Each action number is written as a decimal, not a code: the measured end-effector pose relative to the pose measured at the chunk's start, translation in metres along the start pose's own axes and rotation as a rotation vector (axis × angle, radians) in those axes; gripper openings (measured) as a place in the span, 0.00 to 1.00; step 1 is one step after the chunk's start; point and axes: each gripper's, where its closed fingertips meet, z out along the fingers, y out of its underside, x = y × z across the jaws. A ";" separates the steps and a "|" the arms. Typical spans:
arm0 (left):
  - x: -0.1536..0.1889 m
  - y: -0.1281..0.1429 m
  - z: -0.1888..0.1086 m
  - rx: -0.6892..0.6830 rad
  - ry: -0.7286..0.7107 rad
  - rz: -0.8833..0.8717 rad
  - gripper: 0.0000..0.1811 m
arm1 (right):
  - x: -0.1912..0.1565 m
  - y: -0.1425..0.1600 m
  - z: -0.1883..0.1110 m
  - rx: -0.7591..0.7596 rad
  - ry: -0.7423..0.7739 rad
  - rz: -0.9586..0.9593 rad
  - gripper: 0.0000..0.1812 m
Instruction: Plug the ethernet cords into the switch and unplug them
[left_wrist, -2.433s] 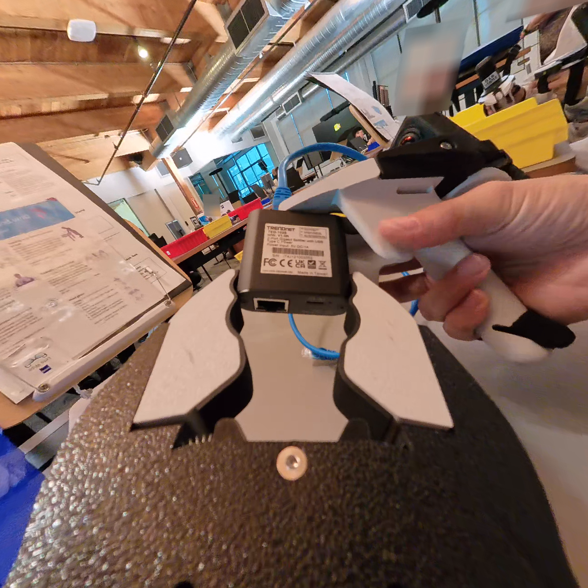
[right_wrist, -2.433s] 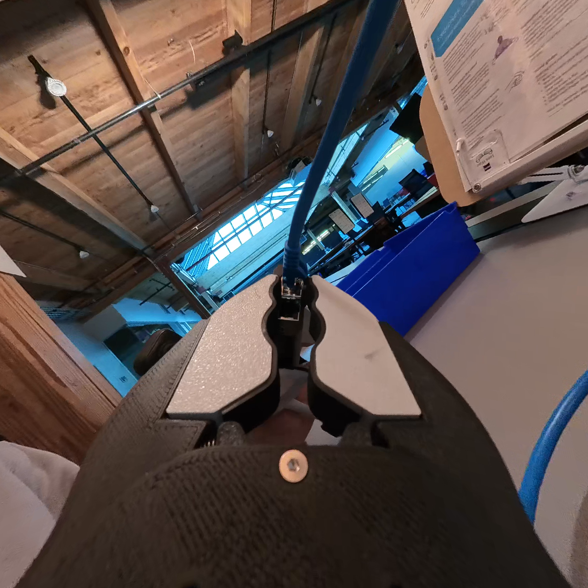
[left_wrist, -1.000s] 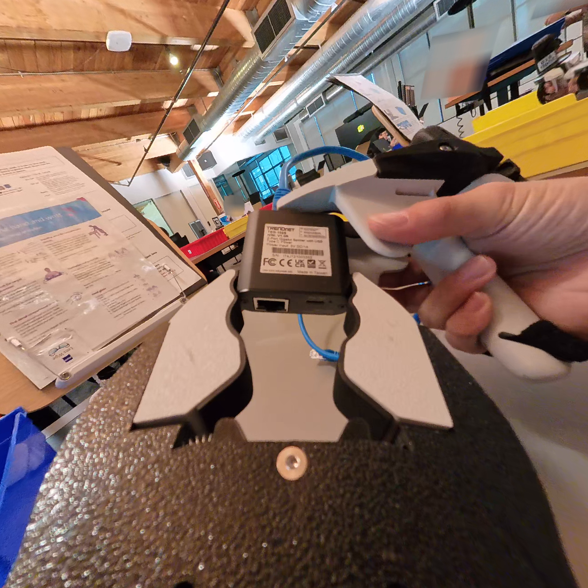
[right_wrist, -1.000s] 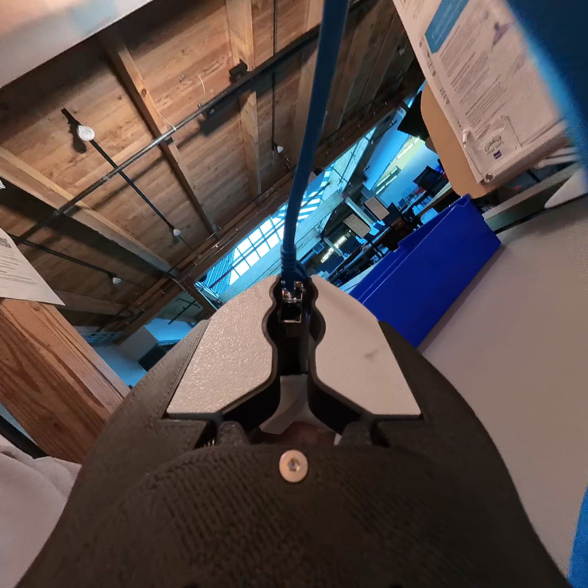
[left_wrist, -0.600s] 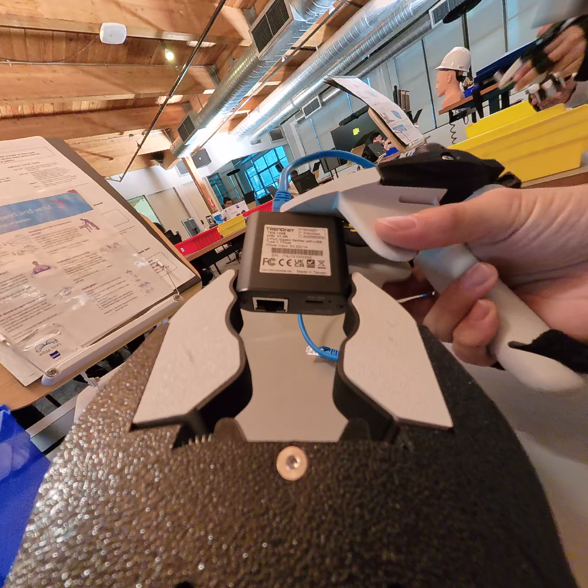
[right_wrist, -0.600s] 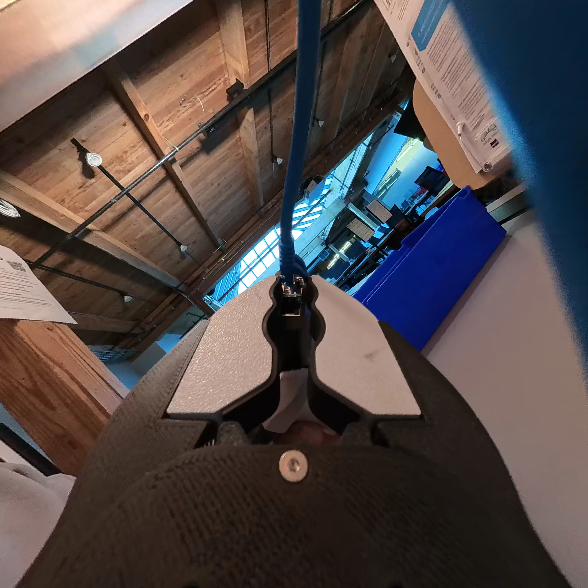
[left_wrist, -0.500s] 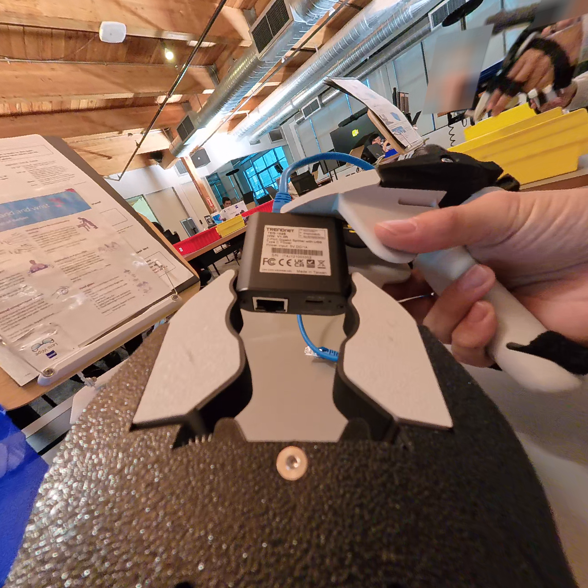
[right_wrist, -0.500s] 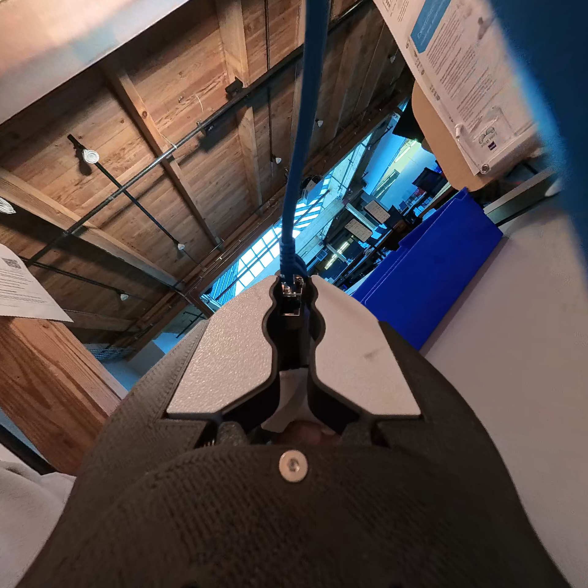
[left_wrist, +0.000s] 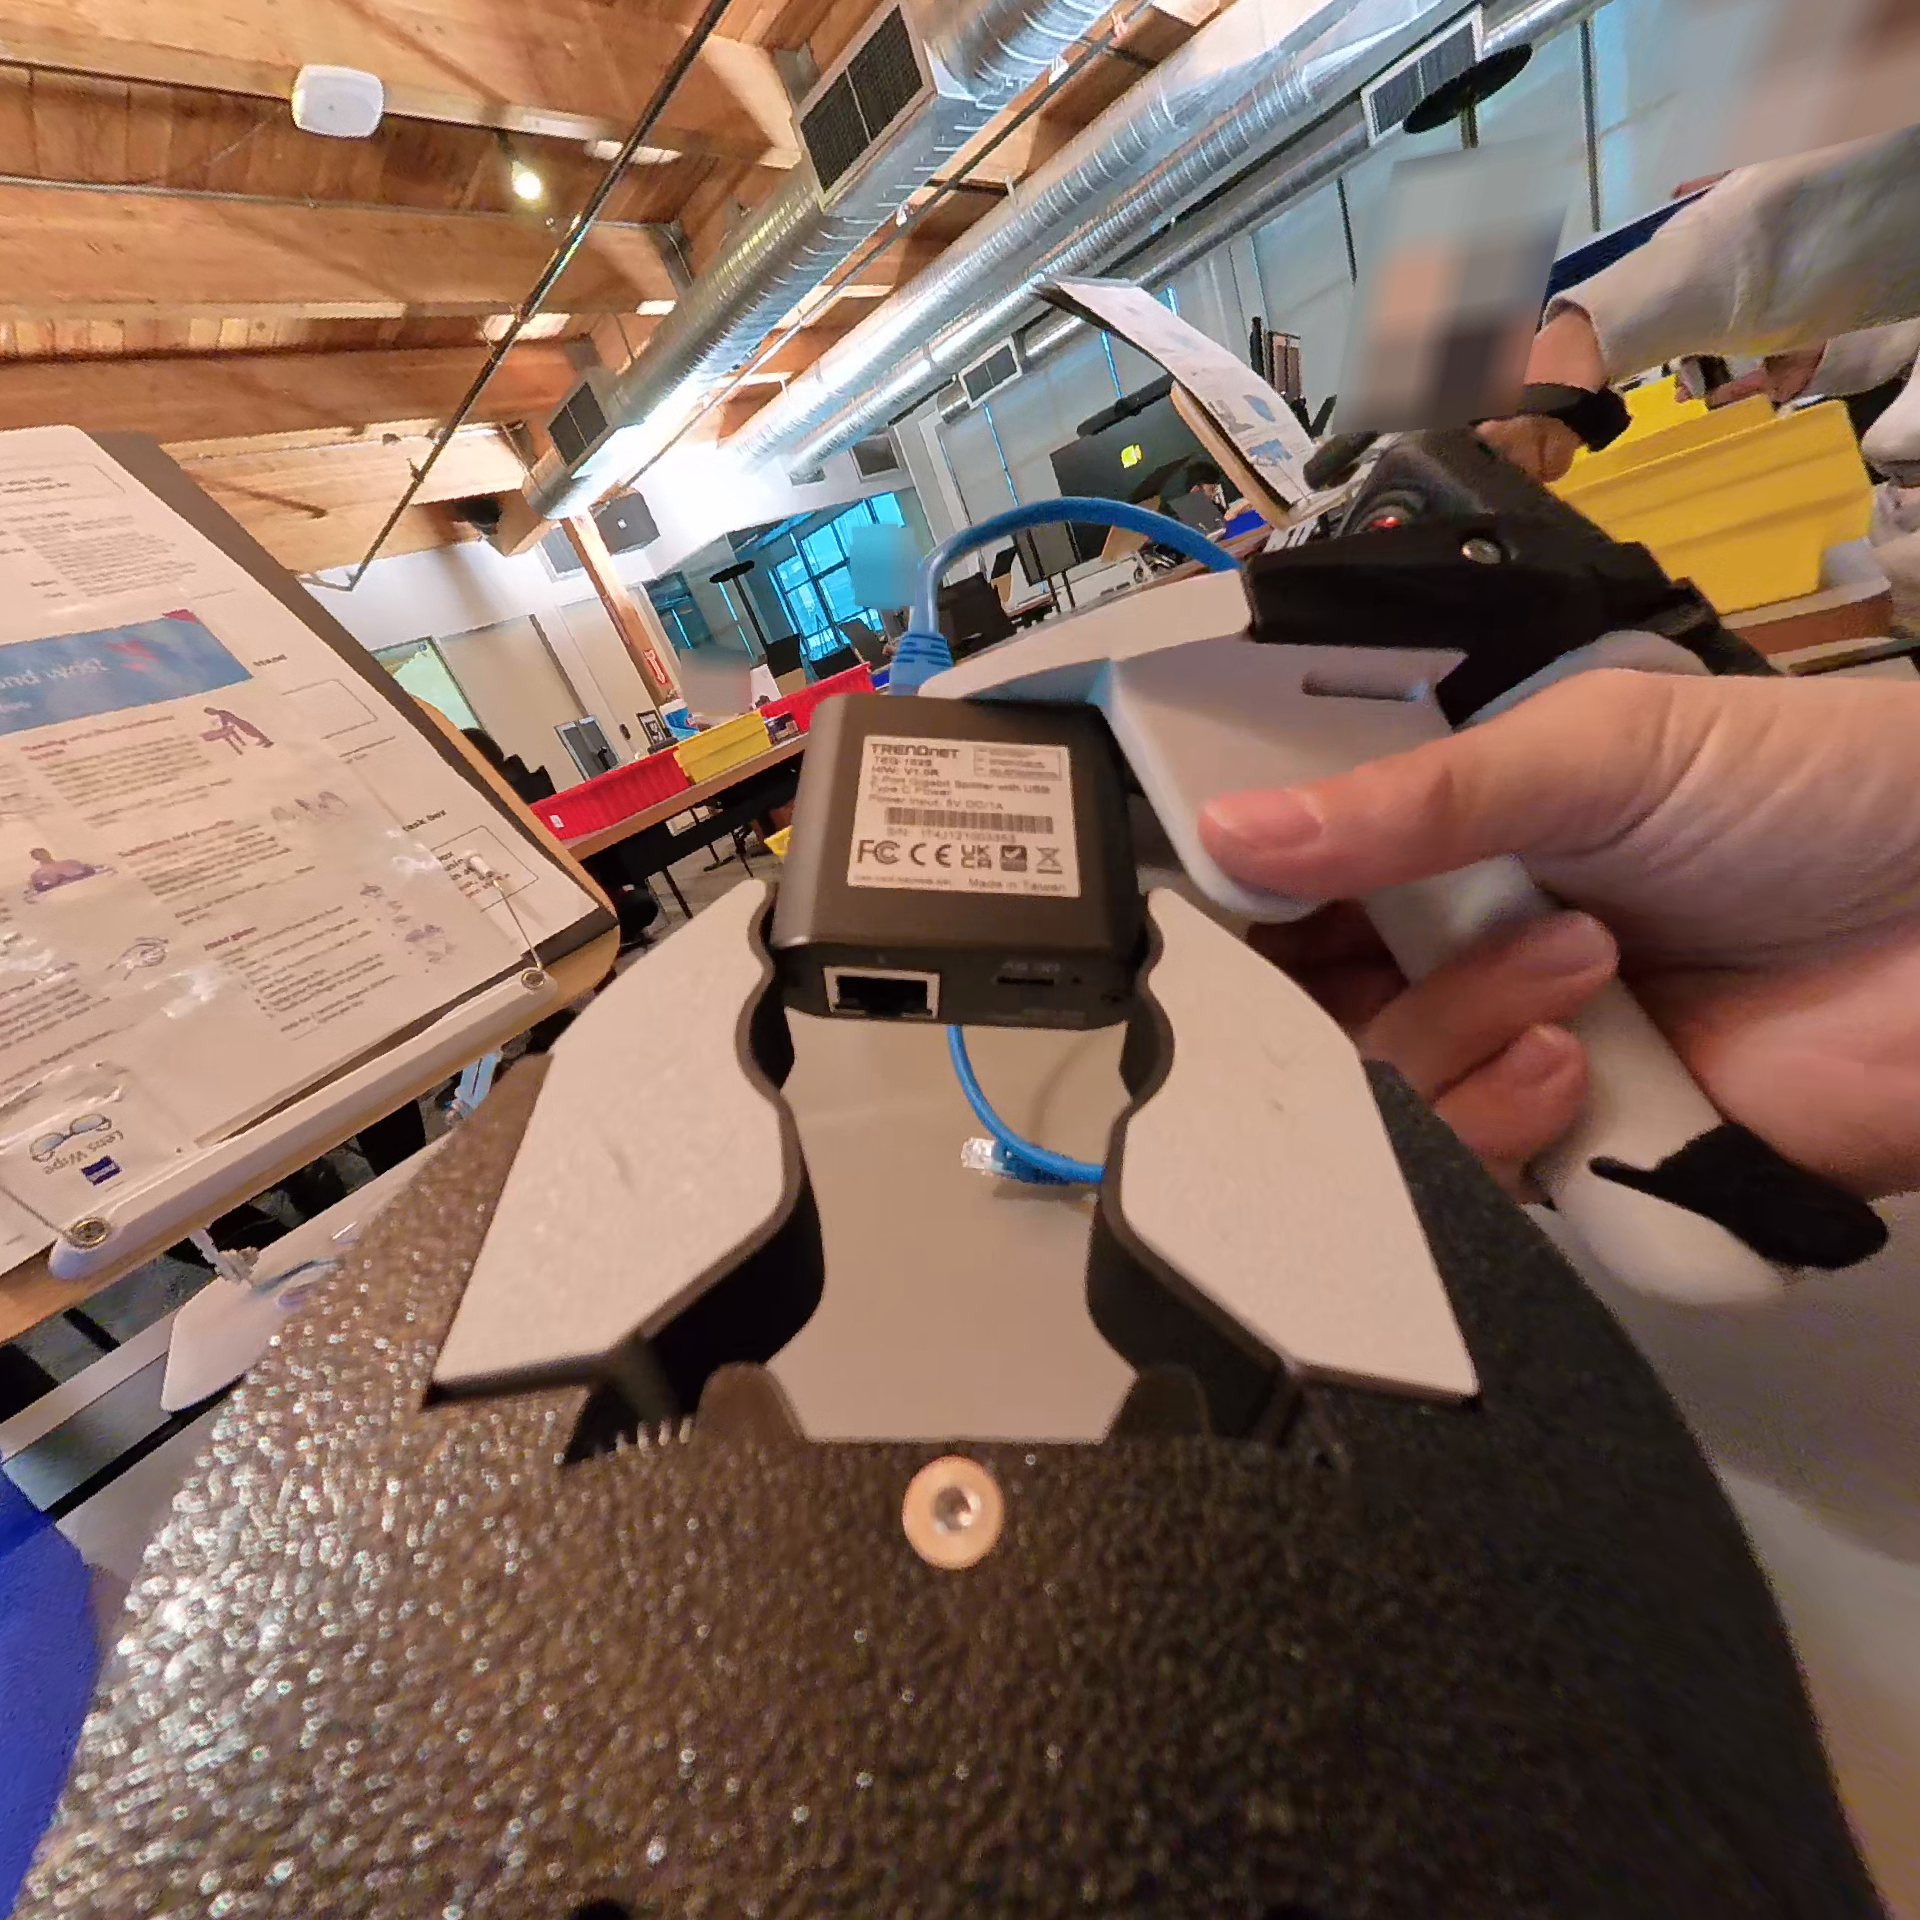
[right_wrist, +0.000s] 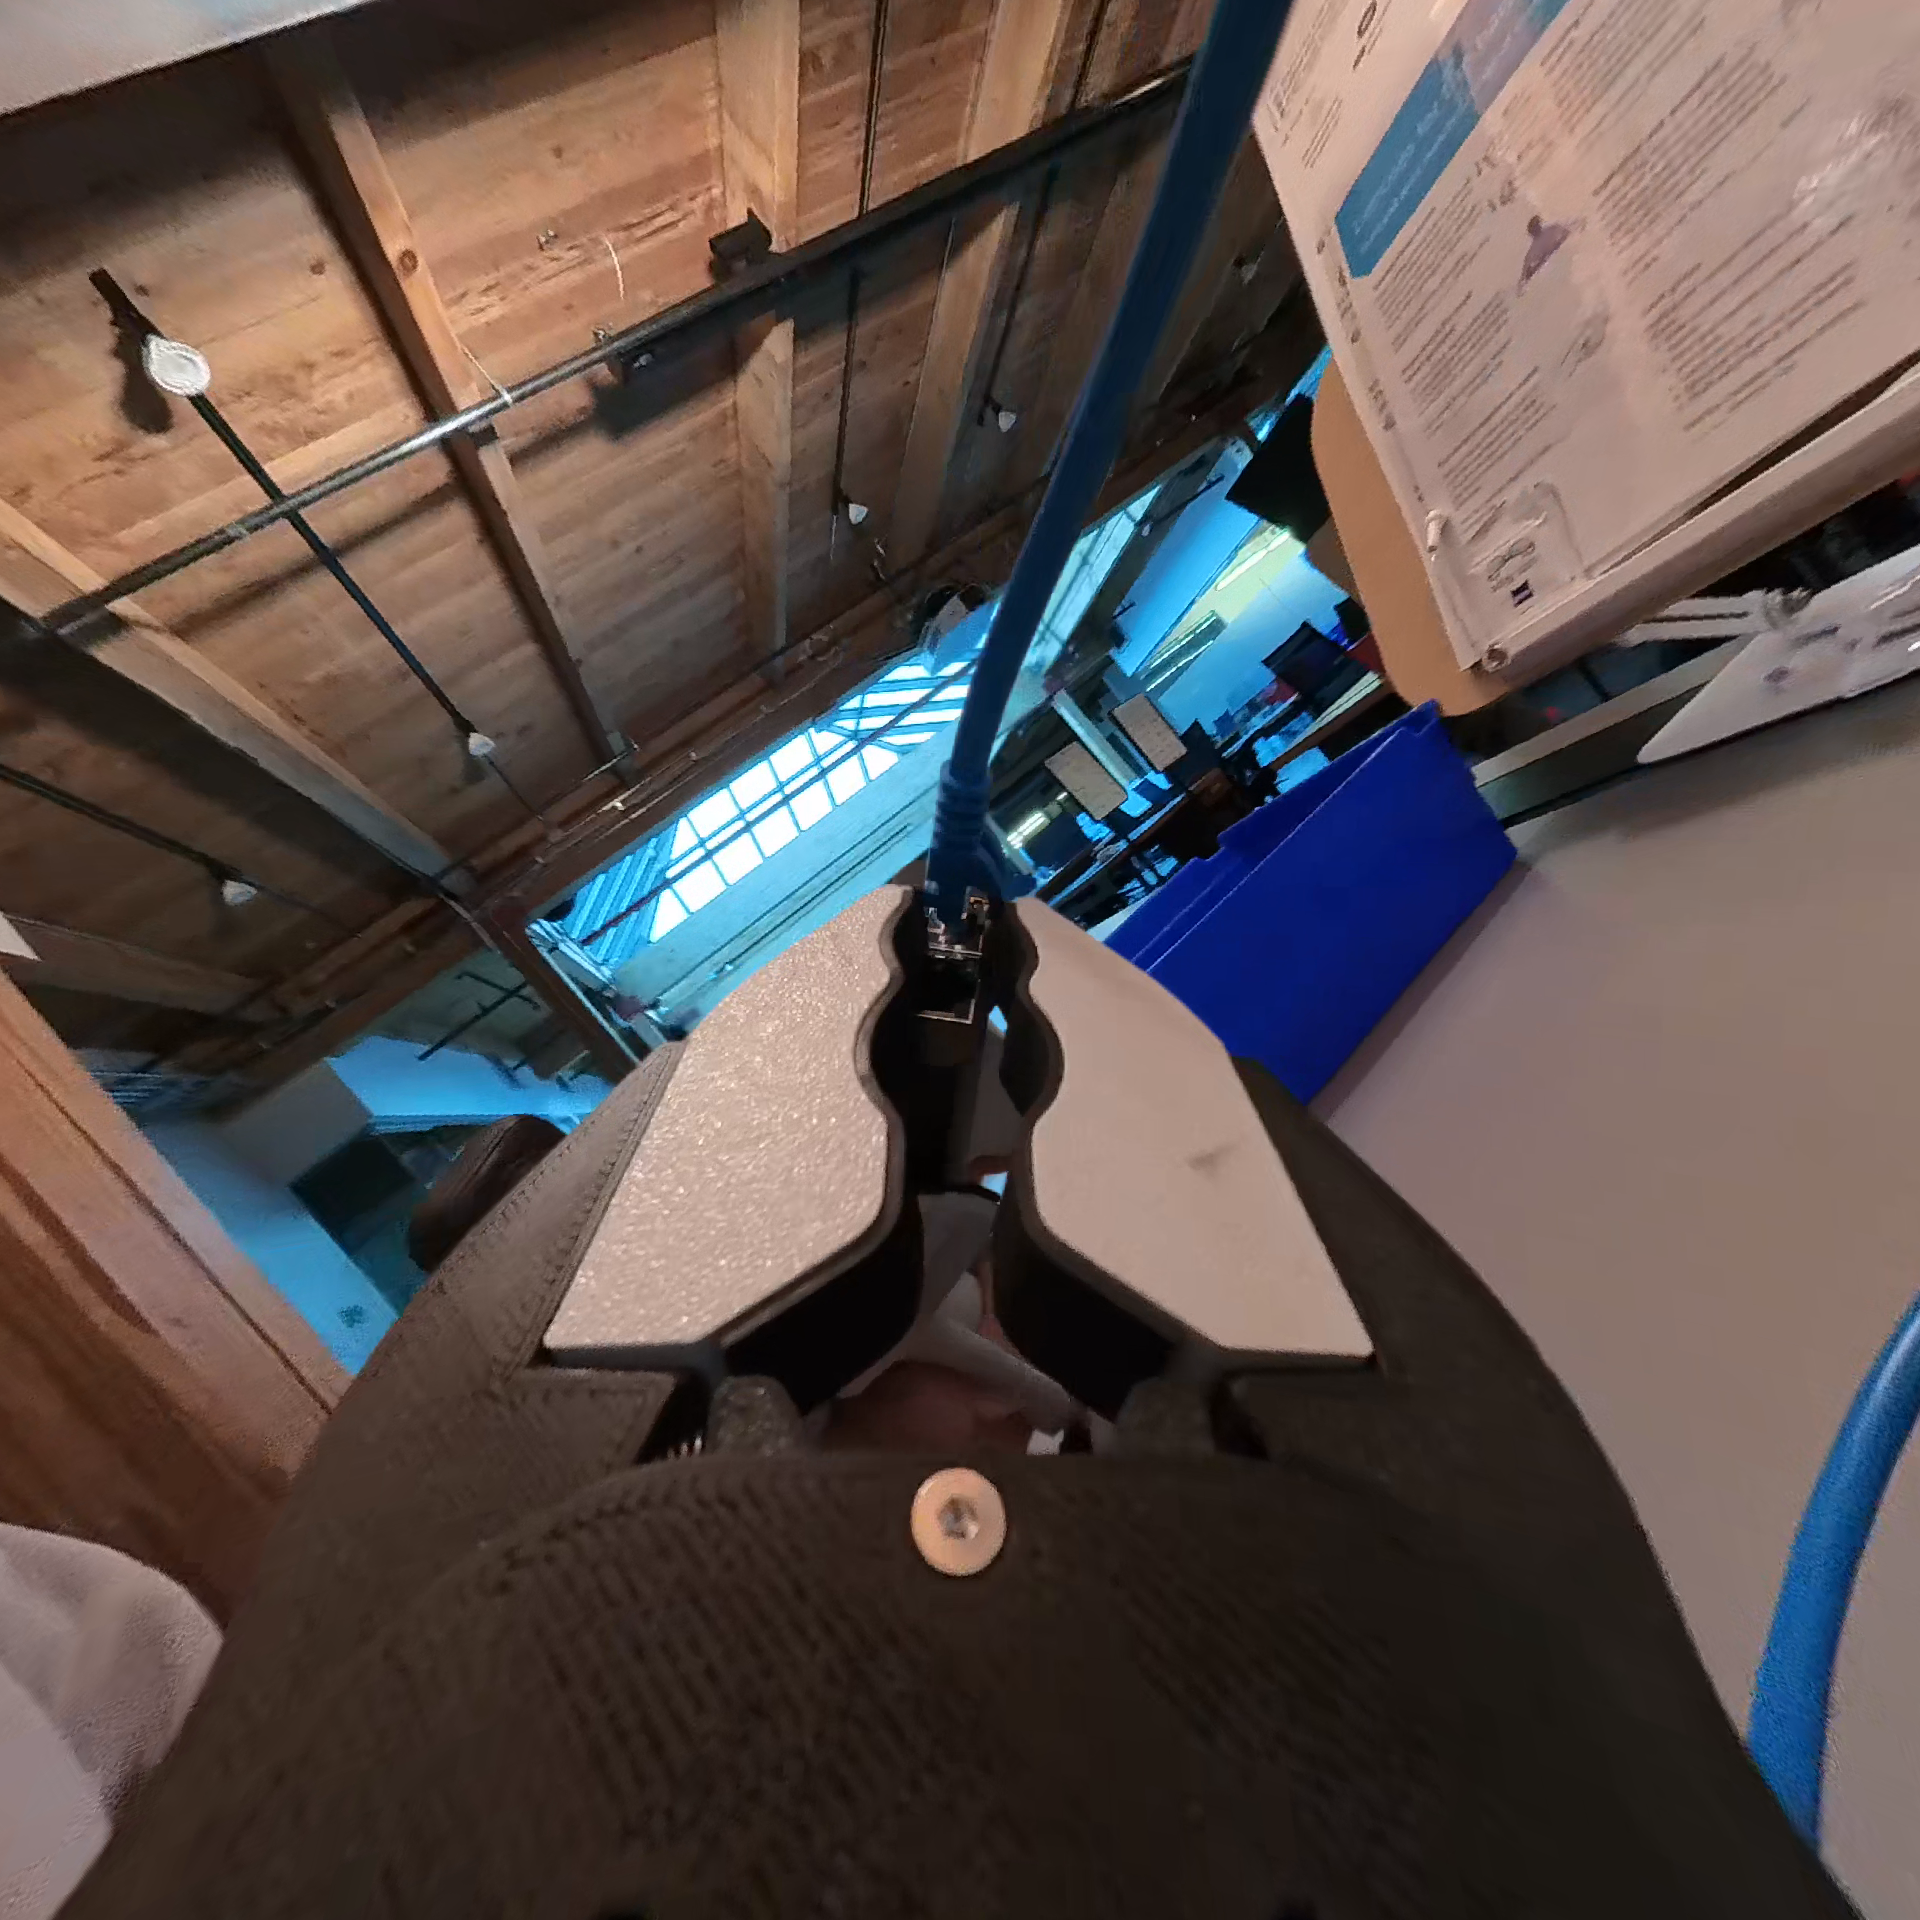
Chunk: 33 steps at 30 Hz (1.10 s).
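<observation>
left tool (left_wrist: 956, 997) pinching black switch (left_wrist: 961, 862) by its sides, lifted off desk (left_wrist: 1766, 1507), empty port facing camera. right tool (right_wrist: 961, 971) pressed onto plug (right_wrist: 951, 966) of blue ethernet cord (right_wrist: 1091, 416), sitting at switch's far side; can't tell if seated or already out. second cord end (left_wrist: 1013, 1158) lies loose on desk under switch. tip for this step: keep switch rock steady, move plug dead straight along port axis, no twisting, mind latch tab, leave cord slack.
</observation>
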 end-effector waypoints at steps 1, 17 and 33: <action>0.000 -0.001 0.000 0.009 -0.002 -0.002 0.34 | -0.001 0.000 0.000 0.000 0.002 -0.018 0.07; -0.007 -0.002 0.000 -0.019 -0.100 0.068 0.34 | 0.000 -0.001 0.006 -0.017 -0.062 0.026 0.08; -0.007 -0.014 -0.007 0.097 -0.067 0.060 0.33 | -0.015 -0.001 0.007 -0.042 -0.188 0.108 0.08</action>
